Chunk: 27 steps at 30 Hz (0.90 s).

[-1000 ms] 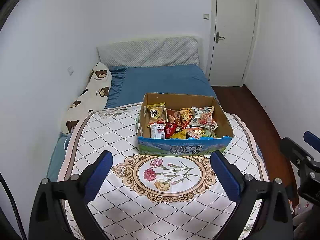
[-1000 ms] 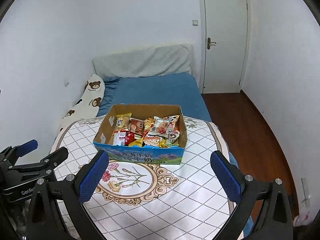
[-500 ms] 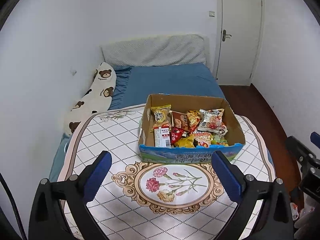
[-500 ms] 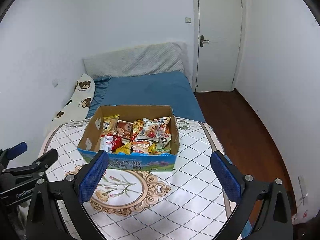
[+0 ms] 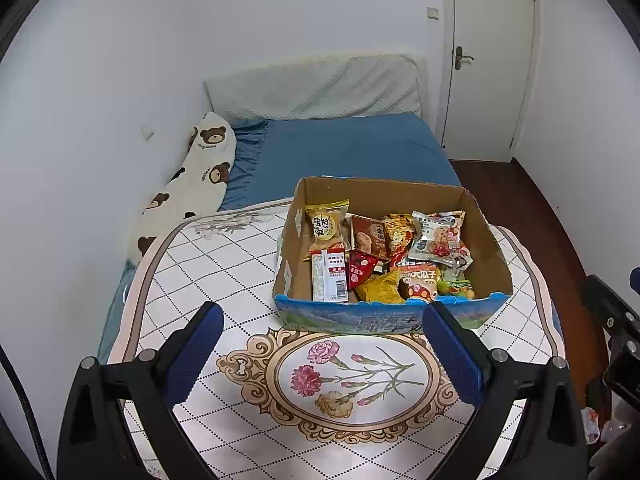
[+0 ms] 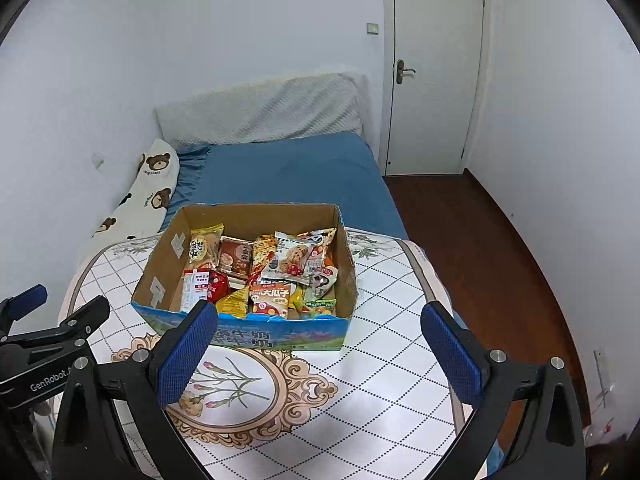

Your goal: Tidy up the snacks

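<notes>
Left claw (image 5: 322, 344): your two blue pads stand wide apart at the lower edge of the left wrist frame, nothing between them, held over the flowered cloth.
Right claw (image 6: 318, 344): spread just as wide in the lower part of the right wrist frame, empty; its left pad overlaps the box's near left corner in the picture.
Cardboard box (image 5: 384, 196): open-topped, brown inside with a blue printed front, sitting at the centre of the left wrist frame on the far half of the cloth.
Snacks (image 5: 384, 256): you see them all inside the box, packed close and overlapping.
Yellow packet (image 5: 326, 224): leans at the box's back left.
White carton (image 5: 330, 276): stands at the front left, barcode towards you.
Red wedge packet (image 5: 362, 268): just right of the carton, touching it.
Clear cookie bag (image 5: 436, 234): on top of the pile, right of centre.
Cloth (image 5: 224, 272): white diamond pattern with an oval carnation medallion, spread over the bed's near end.
Bed (image 5: 344, 148): blue sheet, upper centre, beyond the box.
Bear pillow (image 5: 188, 184): along the wall at the left.
Door (image 6: 434, 72): closed, upper right.
</notes>
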{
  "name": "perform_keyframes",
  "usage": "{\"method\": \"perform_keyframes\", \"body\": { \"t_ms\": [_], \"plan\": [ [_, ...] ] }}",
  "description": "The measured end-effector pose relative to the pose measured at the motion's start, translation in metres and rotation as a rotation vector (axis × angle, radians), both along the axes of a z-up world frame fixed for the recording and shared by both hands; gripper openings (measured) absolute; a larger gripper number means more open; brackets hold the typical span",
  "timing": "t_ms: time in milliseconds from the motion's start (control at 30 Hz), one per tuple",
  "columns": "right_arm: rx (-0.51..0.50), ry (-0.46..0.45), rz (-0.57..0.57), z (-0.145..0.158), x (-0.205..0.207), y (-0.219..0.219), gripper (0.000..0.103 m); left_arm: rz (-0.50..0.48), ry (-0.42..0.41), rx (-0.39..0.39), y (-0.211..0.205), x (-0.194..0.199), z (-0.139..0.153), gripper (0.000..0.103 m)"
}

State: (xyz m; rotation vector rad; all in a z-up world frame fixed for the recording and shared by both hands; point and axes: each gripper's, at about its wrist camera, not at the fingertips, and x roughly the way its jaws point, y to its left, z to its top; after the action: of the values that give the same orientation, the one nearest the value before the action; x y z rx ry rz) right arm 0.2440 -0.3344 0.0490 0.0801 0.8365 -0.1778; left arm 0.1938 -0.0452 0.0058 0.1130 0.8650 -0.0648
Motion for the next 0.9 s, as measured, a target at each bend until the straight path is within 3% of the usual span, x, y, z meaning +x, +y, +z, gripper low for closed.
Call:
{"method": "perform_keyframes", "body": {
  "t_ms": [900],
  "plan": [
    [-0.003,-0.003,-0.02,-0.0003,0.0015,-0.0032,0.103,-0.002,0.006,-0.023,0.0007,0.0062,-0.0005,0.102]
  ]
}}
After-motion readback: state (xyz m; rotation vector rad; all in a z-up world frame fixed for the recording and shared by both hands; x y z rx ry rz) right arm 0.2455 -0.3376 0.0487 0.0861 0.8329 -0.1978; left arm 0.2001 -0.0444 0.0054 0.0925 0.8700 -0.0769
